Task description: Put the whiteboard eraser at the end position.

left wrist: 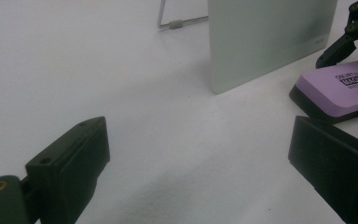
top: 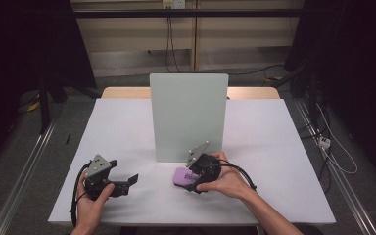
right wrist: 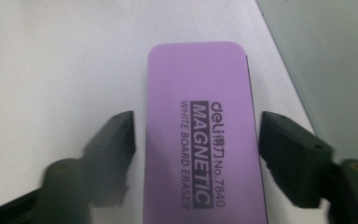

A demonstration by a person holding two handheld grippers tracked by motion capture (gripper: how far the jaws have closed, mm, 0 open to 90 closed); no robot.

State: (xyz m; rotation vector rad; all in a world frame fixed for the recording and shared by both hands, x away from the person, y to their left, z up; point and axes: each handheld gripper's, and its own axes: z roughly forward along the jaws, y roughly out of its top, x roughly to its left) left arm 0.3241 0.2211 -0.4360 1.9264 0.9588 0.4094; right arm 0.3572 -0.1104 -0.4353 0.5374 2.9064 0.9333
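Observation:
A purple magnetic whiteboard eraser (top: 180, 175) (left wrist: 342, 86) (right wrist: 196, 74) lies flat on the white table (top: 127, 127), just in front of an upright pale whiteboard panel (top: 188, 115) (left wrist: 265, 37) (right wrist: 335, 60). My right gripper (top: 190, 179) (right wrist: 198, 133) is open and straddles the eraser, one jaw on each long side with a narrow gap to each. That right gripper (left wrist: 349, 32) also appears beyond the eraser in the left gripper view. My left gripper (top: 129, 184) (left wrist: 198, 140) is open over bare table to the eraser's left, with nothing between its jaws.
The panel stands on a wire foot (left wrist: 177, 23) at the table's middle. Behind it the wooden end of the table (top: 127, 92) shows. Cables (top: 333, 147) trail on the floor at the right. Bare table surface spreads to the left and right of the panel.

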